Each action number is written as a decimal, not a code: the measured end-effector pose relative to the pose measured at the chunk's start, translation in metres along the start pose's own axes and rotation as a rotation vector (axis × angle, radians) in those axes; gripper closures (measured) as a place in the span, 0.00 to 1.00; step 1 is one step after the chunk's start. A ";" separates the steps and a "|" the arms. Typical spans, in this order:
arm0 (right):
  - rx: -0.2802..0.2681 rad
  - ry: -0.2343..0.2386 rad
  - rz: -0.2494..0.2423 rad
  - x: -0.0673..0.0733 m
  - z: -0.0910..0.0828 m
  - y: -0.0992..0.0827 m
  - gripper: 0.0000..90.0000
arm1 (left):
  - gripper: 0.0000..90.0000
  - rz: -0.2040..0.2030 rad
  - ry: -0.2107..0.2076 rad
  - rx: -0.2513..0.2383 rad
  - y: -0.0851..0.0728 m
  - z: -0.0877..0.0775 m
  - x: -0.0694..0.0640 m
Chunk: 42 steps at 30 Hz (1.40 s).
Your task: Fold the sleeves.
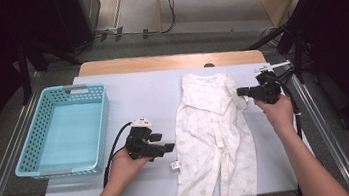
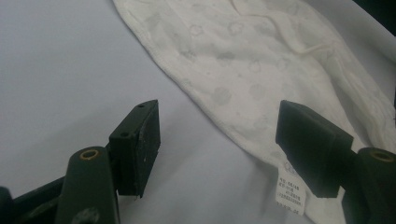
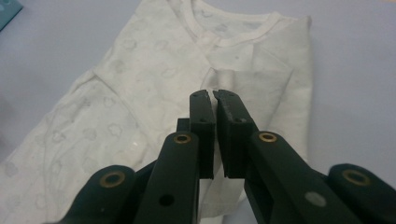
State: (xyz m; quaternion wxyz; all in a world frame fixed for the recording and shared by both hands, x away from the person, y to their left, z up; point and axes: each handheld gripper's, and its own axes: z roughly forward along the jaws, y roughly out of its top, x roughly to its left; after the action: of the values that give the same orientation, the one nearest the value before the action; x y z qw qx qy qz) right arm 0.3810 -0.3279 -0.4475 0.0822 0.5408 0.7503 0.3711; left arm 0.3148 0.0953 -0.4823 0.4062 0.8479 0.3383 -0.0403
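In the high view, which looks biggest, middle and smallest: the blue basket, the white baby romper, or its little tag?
1. White baby romper and blue basket look about alike in size, so I won't rank them.
2. Little tag, by far the smallest.

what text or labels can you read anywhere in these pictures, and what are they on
White tag sewn at the edge of the white baby suit: several lines of small print, too blurred to read.
The same tag in the high view: too small to read.
No other words, brands, numbers or signs.
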 end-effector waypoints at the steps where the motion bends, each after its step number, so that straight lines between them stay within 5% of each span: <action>1: 0.000 0.000 0.000 0.000 0.000 0.000 0.92 | 0.35 0.000 0.000 0.000 0.000 0.000 0.000; 17: 0.037 0.036 -0.049 0.023 0.019 0.028 0.92 | 0.35 -0.006 0.005 0.004 0.000 0.001 0.001; 42: 0.082 0.081 -0.110 0.064 0.052 0.042 0.91 | 0.35 -0.014 0.007 0.003 0.000 0.001 0.003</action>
State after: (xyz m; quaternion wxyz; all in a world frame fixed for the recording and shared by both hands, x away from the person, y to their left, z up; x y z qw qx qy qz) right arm 0.4143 -0.2422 -0.4390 0.0500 0.4863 0.7962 0.3565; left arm 0.3173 0.0965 -0.4840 0.4035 0.8462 0.3456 -0.0406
